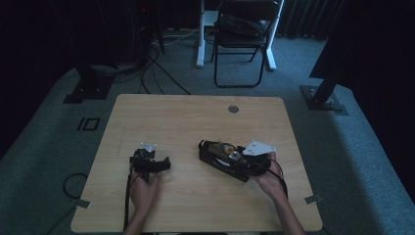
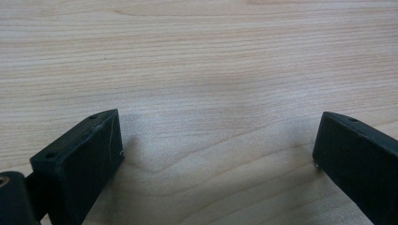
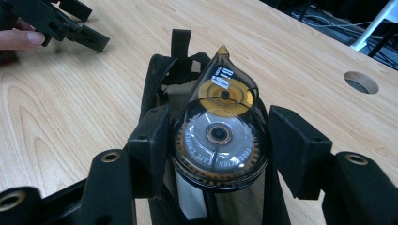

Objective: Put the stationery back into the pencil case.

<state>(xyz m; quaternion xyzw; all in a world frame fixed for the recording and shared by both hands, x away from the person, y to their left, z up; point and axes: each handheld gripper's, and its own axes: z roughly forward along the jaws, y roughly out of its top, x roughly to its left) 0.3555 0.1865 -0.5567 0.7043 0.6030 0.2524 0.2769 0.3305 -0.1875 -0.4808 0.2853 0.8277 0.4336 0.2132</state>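
Right gripper (image 3: 218, 136) clamps tape dispenser (image 3: 218, 126) over black pouch (image 3: 162, 77), table (image 1: 195, 117) centre-right, tip toward 12 o'clock. Left gripper (image 2: 216, 154) wide, holding nothing, at 9 o'clock.

Left gripper (image 2: 218, 154) open; right gripper (image 3: 218, 140) apparently clamped.

The place looked like a dim recording lab or studio rather than a home. A pale wood-grain surface (image 1: 195, 122) with a round cable hole (image 1: 233, 108) stood on grey carpet (image 1: 44, 147), ringed by black curtains (image 1: 303, 17) and dark metal stand bases (image 1: 324, 100). Loose black cables (image 1: 151, 73) trailed across the floor near a black folding chair (image 1: 241, 41) and a white frame leg (image 1: 200, 34).
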